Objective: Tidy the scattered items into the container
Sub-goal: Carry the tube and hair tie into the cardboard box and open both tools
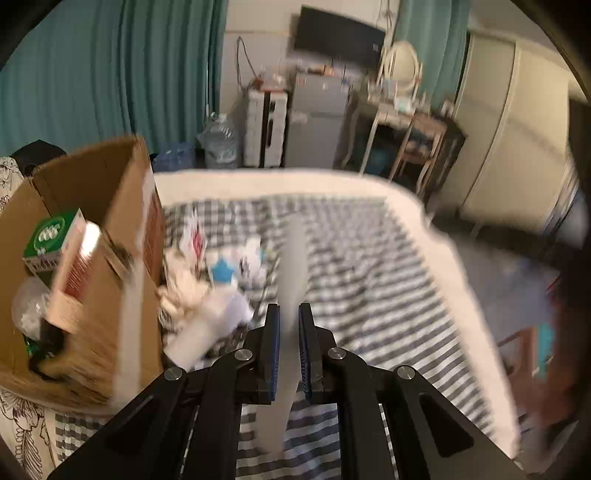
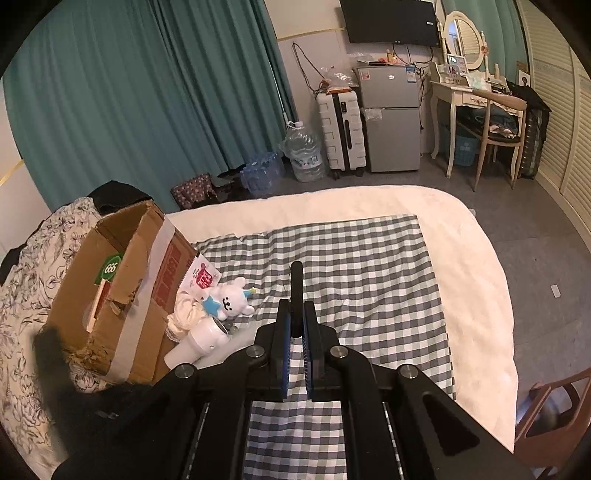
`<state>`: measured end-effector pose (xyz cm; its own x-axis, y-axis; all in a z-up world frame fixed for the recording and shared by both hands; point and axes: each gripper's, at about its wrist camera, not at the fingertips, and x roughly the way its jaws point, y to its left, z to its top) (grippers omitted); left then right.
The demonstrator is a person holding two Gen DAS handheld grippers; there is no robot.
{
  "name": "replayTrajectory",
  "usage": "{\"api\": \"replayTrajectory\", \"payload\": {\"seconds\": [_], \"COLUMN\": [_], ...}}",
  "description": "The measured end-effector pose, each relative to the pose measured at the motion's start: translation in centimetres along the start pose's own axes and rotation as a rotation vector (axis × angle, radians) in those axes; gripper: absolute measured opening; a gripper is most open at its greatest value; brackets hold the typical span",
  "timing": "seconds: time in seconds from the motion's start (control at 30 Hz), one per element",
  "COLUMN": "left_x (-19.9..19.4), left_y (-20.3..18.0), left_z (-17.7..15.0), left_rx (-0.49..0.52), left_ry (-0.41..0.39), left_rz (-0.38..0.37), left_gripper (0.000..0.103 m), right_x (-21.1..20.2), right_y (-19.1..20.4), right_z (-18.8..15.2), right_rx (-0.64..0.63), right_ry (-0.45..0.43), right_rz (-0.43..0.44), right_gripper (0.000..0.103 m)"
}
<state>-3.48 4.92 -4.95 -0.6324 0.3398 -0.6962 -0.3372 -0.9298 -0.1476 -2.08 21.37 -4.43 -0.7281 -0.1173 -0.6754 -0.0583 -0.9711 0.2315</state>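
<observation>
Left gripper (image 1: 289, 314) is clamping a long white blurry thing (image 1: 291, 258), its long axis running straight out along the fingers, over the checked sheet (image 1: 369, 258). Right gripper (image 2: 296, 314) is pinching a slim dark object (image 2: 296, 284) pointing the same way. The cardboard box (image 2: 122, 295) is sitting off to the left.

Teal curtains (image 2: 147, 92), grey floor (image 2: 535, 229), 1 wall-mounted TV (image 2: 391, 20), white dressing table (image 2: 461, 92).

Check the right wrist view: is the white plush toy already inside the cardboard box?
No, the white plush toy lies on the checked cloth beside the cardboard box.
</observation>
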Motion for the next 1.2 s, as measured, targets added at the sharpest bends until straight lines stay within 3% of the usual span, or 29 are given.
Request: {"api": "replayTrajectory", "payload": {"seconds": [0.27,0.37,0.5,0.63,0.73,0.87,0.97,1.0,1.03,1.07,1.1,1.13,1.17,1.2], "left_x": [-4.3,-6.1,-8.1,-8.2,-7.9,-6.9,-6.0,-5.8,-5.8,-5.8,-6.0,-6.2,-6.5,-6.7], "left_y": [2.4,3.7,6.4,11.0,14.4,18.2,20.0,20.6,21.0,21.5,22.2,22.6,22.8,22.9], "left_z": [3.9,4.9,6.7,6.7,6.5,5.8,5.3,5.0,5.0,4.9,4.7,4.6,4.6,4.6], "left_rx": [-0.065,-0.108,-0.124,-0.233,-0.288,-0.349,-0.371,-0.381,-0.394,-0.41,-0.434,-0.448,-0.46,-0.466], "left_ry": [-0.101,-0.148,-0.191,-0.167,-0.148,-0.103,-0.052,-0.042,-0.041,-0.043,-0.049,-0.056,-0.063,-0.065], "left_rz": [0.04,0.003,0.043,0.066,0.128,0.131,0.167,0.184,0.195,0.204,0.216,0.225,0.233,0.24], "left_gripper": [0.009,0.009,0.009,0.009,0.009,0.011,0.021,0.03,0.045,0.055,0.073,0.082,0.083,0.084], "right_x": [-1.1,-1.5,-1.8,-1.1,0.2,2.3,4.2,4.7,5.2,5.5,5.8,5.8,5.5,5.1], "right_y": [2.1,3.5,6.6,11.4,14.9,18.7,20.9,21.2,21.5,21.5,21.4,21.3,20.7,20.4], "right_z": [0.4,0.5,0.7,0.6,0.4,0.3,0.0,0.0,0.1,0.2,0.4,0.6,0.8,1.1], "right_rx": [-0.04,-0.061,-0.101,-0.175,-0.209,-0.215,-0.202,-0.197,-0.179,-0.161,-0.137,-0.116,-0.082,-0.065], "right_ry": [-0.009,-0.013,-0.004,0.016,0.04,0.059,0.083,0.092,0.101,0.112,0.123,0.115,0.092,0.079], "right_rz": [0.048,0.074,0.129,0.179,0.233,0.283,0.319,0.325,0.331,0.344,0.355,0.344,0.319,0.32], "right_gripper": [0.005,0.005,0.005,0.005,0.005,0.005,0.005,0.005,0.006,0.019,0.031,0.053,0.063,0.063]}}
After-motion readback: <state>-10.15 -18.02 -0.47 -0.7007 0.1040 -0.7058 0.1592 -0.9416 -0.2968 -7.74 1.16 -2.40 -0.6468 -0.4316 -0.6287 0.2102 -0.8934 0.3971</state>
